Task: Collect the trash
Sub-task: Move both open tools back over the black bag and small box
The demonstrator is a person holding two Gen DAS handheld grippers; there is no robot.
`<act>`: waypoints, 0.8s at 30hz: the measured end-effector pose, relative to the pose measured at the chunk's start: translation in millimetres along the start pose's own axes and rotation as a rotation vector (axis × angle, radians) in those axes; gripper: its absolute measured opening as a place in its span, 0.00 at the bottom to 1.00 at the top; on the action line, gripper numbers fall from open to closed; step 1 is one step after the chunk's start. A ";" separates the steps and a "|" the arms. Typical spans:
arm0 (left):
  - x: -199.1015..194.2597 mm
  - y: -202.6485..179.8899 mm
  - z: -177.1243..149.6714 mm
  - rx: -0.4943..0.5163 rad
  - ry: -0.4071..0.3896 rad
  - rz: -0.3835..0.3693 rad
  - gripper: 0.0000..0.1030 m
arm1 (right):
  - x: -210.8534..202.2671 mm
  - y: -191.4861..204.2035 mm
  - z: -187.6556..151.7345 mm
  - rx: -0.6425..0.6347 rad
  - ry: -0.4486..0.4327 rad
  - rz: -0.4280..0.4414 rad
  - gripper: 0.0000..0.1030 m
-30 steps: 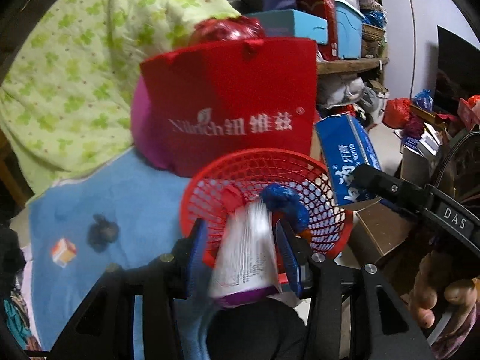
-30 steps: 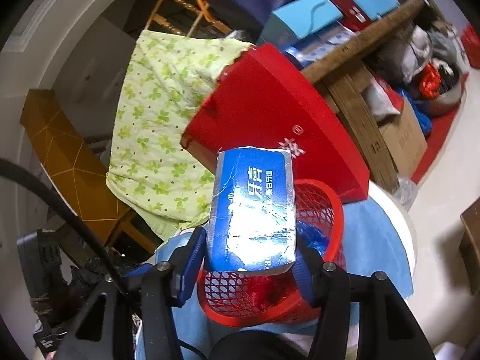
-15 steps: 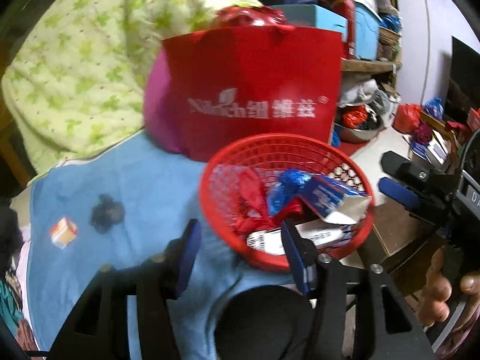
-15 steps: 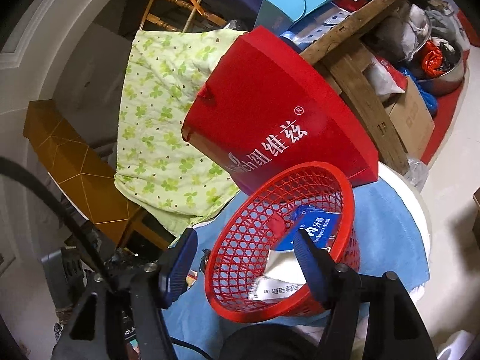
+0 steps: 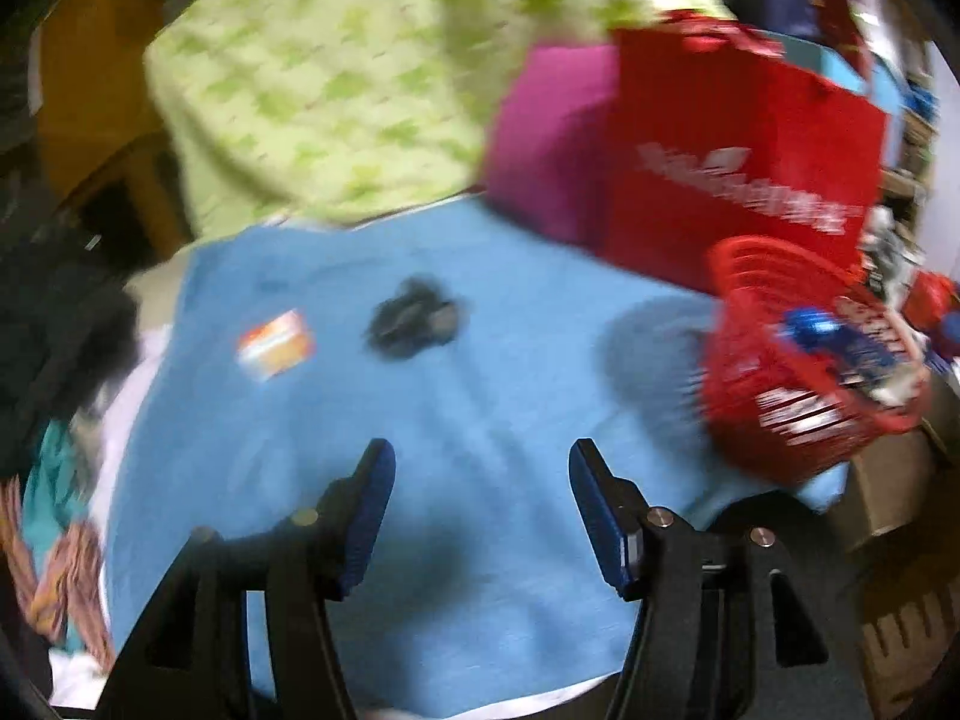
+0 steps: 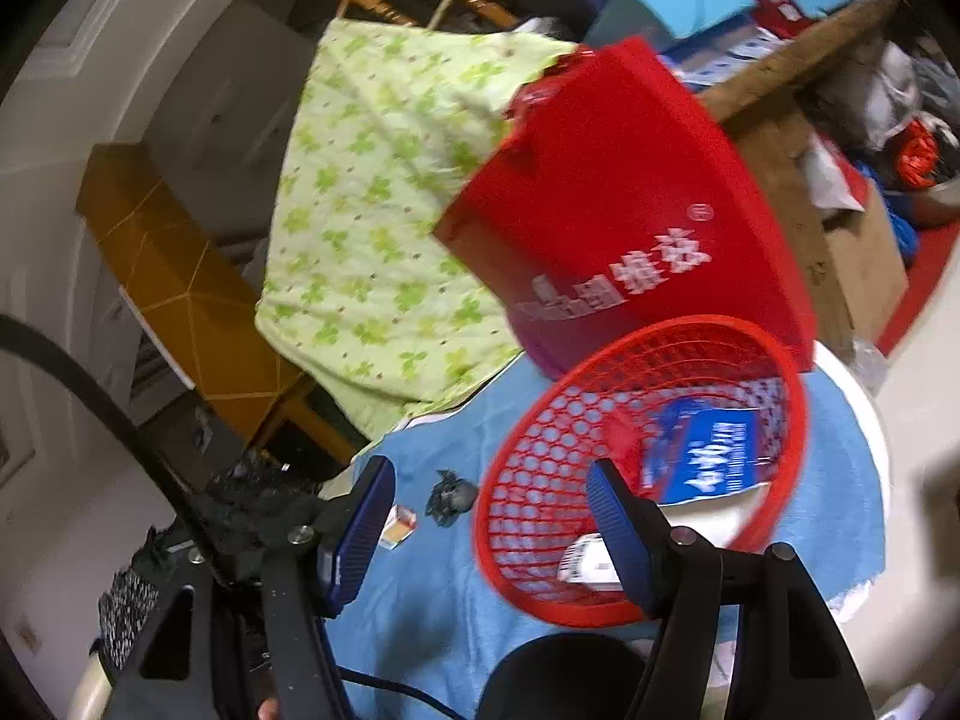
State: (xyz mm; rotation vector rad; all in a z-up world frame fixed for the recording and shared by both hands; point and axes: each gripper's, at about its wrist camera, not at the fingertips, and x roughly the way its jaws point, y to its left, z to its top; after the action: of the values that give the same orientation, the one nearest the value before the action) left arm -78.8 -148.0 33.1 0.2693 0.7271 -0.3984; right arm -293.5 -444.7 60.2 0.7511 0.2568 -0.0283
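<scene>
Red mesh basket [image 6: 648, 468] holds a blue carton [image 6: 714, 456] and wrappers.

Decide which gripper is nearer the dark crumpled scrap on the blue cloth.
Left, probably. The left gripper, open and empty, points at the dark crumpled scrap just ahead. The right gripper hangs at the red basket, the scrap farther beyond.

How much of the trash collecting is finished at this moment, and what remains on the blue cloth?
Done: the red basket already holds a blue box and other wrappers. In hand: nothing; the left gripper and right gripper have just been opening, with nothing between the jaws. Left: a small orange packet and a dark crumpled scrap lie on the blue cloth.
</scene>
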 end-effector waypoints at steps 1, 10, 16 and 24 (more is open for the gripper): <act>3.4 13.9 -6.7 -0.025 0.016 0.021 0.60 | 3.2 7.1 -0.8 -0.017 0.010 0.009 0.68; 18.4 118.4 -50.6 -0.232 0.085 0.176 0.60 | 66.8 76.5 -19.9 -0.159 0.160 0.073 0.68; 31.4 143.2 -59.4 -0.256 0.086 0.204 0.60 | 142.0 112.2 -49.4 -0.239 0.313 0.080 0.68; 63.1 169.9 -59.8 -0.280 0.120 0.208 0.60 | 248.5 110.4 -86.1 -0.225 0.504 0.027 0.68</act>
State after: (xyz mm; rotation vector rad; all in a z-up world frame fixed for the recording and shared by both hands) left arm 3.8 9.4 -36.3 0.1028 0.8532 -0.0805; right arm -58.9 -289.1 14.2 0.5276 0.7179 0.2153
